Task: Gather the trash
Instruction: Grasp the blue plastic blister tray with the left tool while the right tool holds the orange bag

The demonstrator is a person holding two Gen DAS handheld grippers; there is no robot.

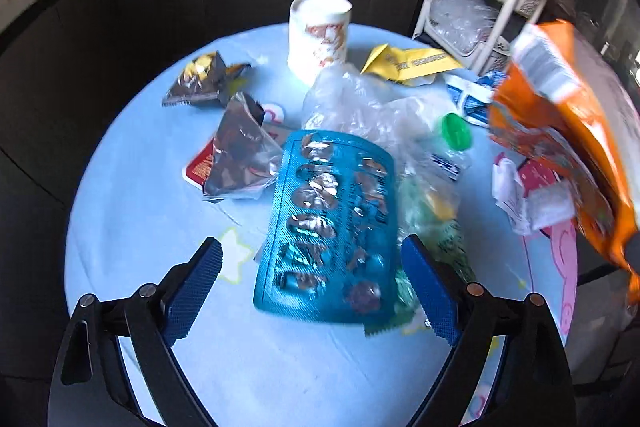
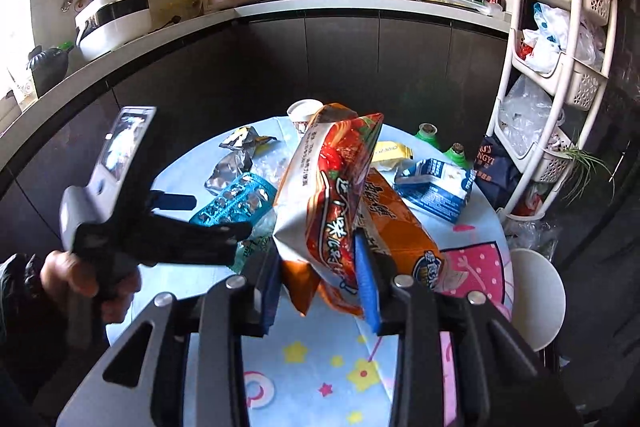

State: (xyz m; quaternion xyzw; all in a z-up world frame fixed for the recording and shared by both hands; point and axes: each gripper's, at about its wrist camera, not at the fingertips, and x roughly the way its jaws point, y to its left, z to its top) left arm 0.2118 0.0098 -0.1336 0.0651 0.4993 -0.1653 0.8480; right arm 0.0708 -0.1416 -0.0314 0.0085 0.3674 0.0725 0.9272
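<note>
Left wrist view: the left gripper point(image 1: 312, 285) is held with jaws spread wide above a teal blister pack point(image 1: 328, 223), nothing gripped. The pack lies on the blue table point(image 1: 140, 195) among a crumpled clear bag point(image 1: 372, 107) and a foil wrapper point(image 1: 236, 155).

Right wrist view: the right gripper point(image 2: 320, 287) is closed on an orange snack bag point(image 2: 332, 195), held up over the table.

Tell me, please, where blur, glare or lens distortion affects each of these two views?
Left wrist view: the orange packet at the right edge is smeared by motion, the blue blister pack stays fairly sharp, and the counter edge bows with fisheye. Right wrist view: daylight blows out the far left edge, the shelf rack curves, and the nearby packet in the right claw looks sharp.
</note>
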